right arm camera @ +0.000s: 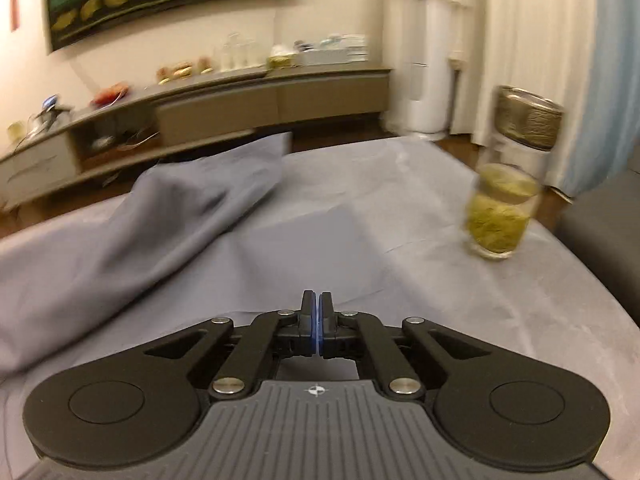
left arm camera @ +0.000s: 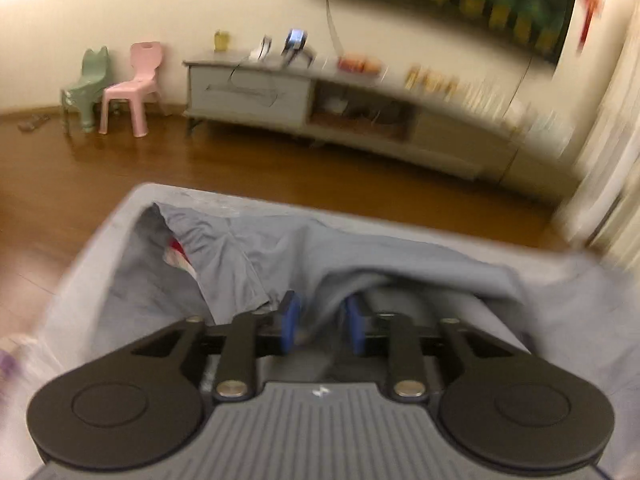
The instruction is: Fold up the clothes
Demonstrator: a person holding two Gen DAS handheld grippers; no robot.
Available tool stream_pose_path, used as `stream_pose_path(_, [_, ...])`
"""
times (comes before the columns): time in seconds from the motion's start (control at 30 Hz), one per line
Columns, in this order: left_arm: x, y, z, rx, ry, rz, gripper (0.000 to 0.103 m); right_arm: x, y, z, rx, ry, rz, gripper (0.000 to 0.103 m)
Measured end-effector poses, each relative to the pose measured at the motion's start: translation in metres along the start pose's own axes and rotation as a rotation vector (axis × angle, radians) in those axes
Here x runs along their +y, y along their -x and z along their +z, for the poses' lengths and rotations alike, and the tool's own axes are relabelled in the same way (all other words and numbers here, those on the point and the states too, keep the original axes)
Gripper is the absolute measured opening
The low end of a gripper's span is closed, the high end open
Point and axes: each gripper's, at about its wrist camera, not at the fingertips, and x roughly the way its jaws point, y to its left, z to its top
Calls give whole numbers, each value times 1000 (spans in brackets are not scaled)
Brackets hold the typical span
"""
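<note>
One grey-blue garment (left arm camera: pixel 280 256) is on the table (right arm camera: pixel 520 304), bunched and rumpled across its grey cover, and the left gripper (left arm camera: pixel 322 322) is right in it: its two blue pads (left arm camera: pixel 291 320) stand a short way apart with a ridge of the cloth running up between them, though whether they truly pinch it, hard to say. A flash of red and white shows inside one fold at the far left of the pile. Over to the right gripper (right arm camera: pixel 316 322): its two fingers are pressed together, only a thin blue line between them, nothing caught there, hovering over bare table cover with the garment heaped off to its left. One glass jar (right arm camera: pixel 500 212) of something yellow-green stands near the table's right edge. Beyond, two small chairs, one green (left arm camera: pixel 86 88) and one pink (left arm camera: pixel 134 88), sit side by side against the wall next to one long low cabinet (left arm camera: pixel 320 108).
</note>
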Motion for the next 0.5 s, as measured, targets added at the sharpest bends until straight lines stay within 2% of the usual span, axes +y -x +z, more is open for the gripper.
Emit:
stream_pose_path(0.03, [4,1,-7,1,15,7,57,8,10,3,-36,41,20,4])
stream_pose_path(0.07, [14,12,-19,-19,37,6,64,16,18,5,-64,78,34,16])
stream_pose_path(0.1, [23,18,-33,-17,42,6,68,25,24,5,-85,108,55,36])
stream_pose_path(0.13, [31,25,-46,-16,47,5,69,33,30,5,-104,138,78,47])
stream_pose_path(0.17, [40,31,-59,-15,52,4,70,40,33,3,-103,155,100,61])
stream_pose_path(0.2, [44,31,-68,1,33,8,70,48,36,0,-99,170,122,67])
stream_pose_path(0.3, [34,9,-81,94,-124,49,71,70,43,-11,-76,209,191,74])
stream_pose_path(0.43, [12,-23,-88,64,-257,151,73,115,71,-29,-49,292,362,84])
stream_pose_path(0.5, [7,-37,-87,46,-292,163,75,142,89,-40,-54,383,453,89])
